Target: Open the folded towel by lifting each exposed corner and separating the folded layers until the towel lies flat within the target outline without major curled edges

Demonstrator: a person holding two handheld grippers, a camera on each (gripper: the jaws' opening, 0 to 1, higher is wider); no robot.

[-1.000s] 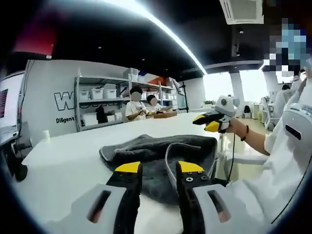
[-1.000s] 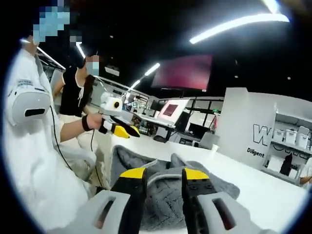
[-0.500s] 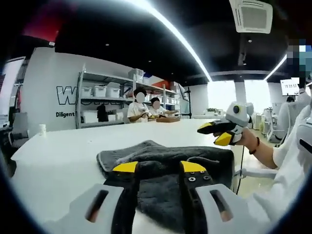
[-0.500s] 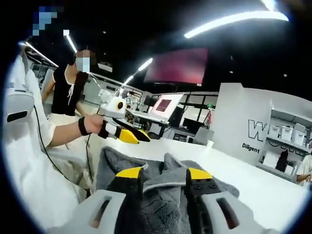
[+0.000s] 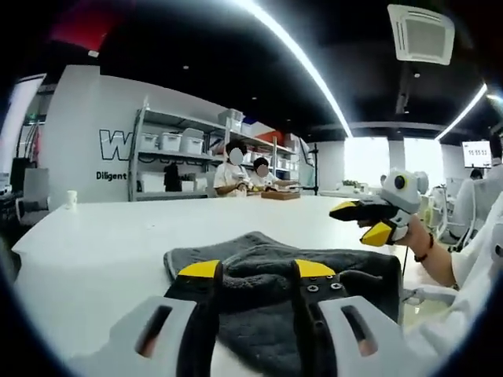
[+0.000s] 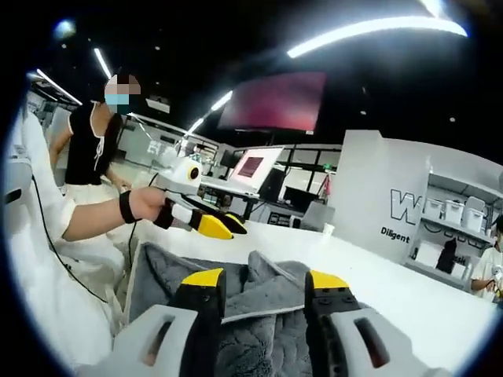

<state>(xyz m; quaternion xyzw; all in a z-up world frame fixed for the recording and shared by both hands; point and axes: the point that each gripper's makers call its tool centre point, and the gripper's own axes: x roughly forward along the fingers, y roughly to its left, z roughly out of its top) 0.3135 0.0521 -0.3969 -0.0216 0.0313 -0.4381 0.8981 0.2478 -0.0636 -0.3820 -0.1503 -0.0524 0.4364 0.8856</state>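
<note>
the dark grey folded towel [image 5: 275,283], soft, limp and light, is seen lying near the white table's [image 5: 102,243] near edge, best pinched at a raised corner, while the left gripper [image 5: 256,271] and right gripper [image 6: 266,280] are held open and empty.

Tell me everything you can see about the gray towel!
The towel is dark gray and fluffy, like soft terry cloth, with a paler stitched band showing in the right gripper view. It lies on the white table, folded in layers, with rumpled, curled-up edges. It is not flat yet. The left gripper and right gripper both hover open near it, neither clearly pinching it.
</note>
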